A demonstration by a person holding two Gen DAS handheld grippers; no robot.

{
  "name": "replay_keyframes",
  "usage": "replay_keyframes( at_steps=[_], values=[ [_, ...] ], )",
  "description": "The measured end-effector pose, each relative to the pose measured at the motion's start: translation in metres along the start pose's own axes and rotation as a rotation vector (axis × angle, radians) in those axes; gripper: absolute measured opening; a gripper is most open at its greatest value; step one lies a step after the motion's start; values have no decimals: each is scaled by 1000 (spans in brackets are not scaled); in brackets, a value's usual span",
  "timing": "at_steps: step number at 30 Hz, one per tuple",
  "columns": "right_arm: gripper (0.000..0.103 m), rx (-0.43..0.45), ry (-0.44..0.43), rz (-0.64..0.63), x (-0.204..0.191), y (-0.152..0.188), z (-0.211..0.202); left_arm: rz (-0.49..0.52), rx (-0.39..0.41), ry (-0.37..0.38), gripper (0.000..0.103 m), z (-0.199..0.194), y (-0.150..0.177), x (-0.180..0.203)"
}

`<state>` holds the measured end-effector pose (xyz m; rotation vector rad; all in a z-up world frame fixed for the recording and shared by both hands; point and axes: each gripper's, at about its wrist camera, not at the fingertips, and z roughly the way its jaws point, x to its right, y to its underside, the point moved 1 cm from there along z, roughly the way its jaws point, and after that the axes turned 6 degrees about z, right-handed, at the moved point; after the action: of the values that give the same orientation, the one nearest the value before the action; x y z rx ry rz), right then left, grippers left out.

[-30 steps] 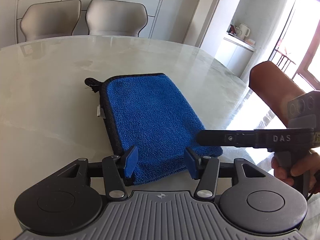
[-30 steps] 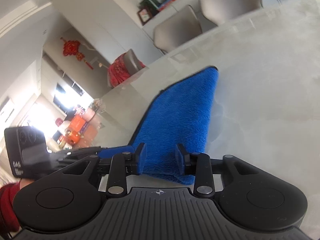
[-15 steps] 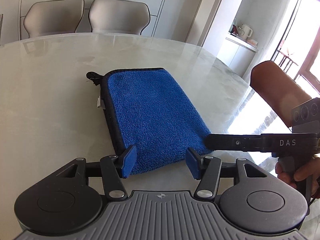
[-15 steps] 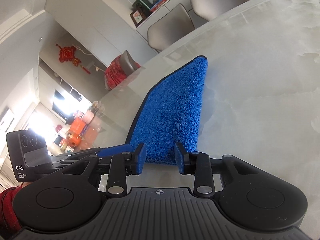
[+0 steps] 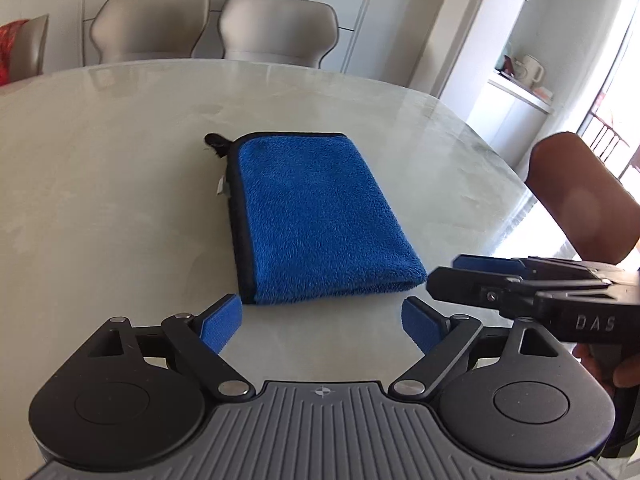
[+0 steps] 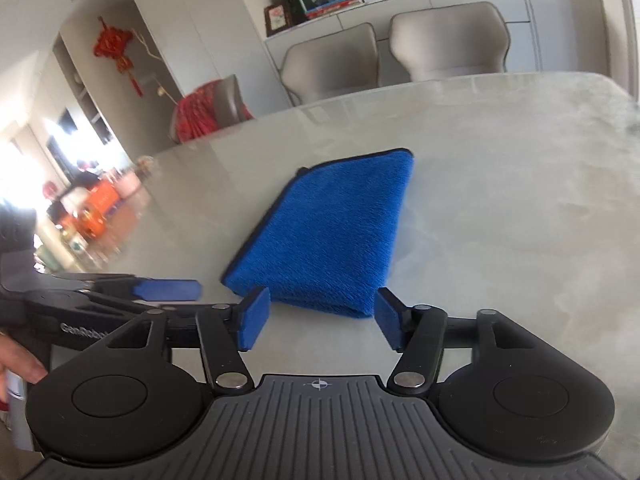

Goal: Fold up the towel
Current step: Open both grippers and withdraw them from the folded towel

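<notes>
Both hand-held grippers — left point(image 5: 320, 320) and right point(image 6: 318, 318) — are now spread wide, backing off the towel point(image 5: 316, 216) — it is lying folded.

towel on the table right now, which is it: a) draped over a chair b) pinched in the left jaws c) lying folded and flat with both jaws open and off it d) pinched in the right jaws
c: the blue towel lies folded flat on the table, and both the left gripper and the right gripper stand open just short of its near edge, touching nothing.
</notes>
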<state>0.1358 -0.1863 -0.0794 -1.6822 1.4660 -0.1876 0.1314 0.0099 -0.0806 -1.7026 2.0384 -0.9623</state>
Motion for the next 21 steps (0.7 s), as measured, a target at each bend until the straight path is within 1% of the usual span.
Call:
replay_keyframes(
  at_steps=[1,2,3,5,8,11,13,16,19,21],
  values=[
    [86,6,14,11,-1,1,-5,1,3,-6,94,-4,1,2],
    [101,17,25,29,-1,3,-10,2,5,-11,94,-7,2,3],
    [102,28,34,43,-1,4,-15,3,9,-18,94,-12,2,5],
    [102,48,53,59,-3,5,-24,0,20,-32,94,-19,2,7],
    [102,40,108,47,-10,5,-34,-20,36,-50,96,-31,3,11],
    [102,21,183,11,-21,8,-40,-50,37,-74,97,-41,5,11],
    [102,29,221,-22,-28,13,-44,-59,37,-92,97,-46,7,11],
    [102,31,258,-54,-38,23,-48,-69,30,-98,97,-51,9,12],
    [102,53,277,-42,-43,31,-55,-81,23,-103,97,-54,12,15],
    [102,67,281,-34,-44,34,-60,-88,33,-121,97,-57,14,17]
  ],
)
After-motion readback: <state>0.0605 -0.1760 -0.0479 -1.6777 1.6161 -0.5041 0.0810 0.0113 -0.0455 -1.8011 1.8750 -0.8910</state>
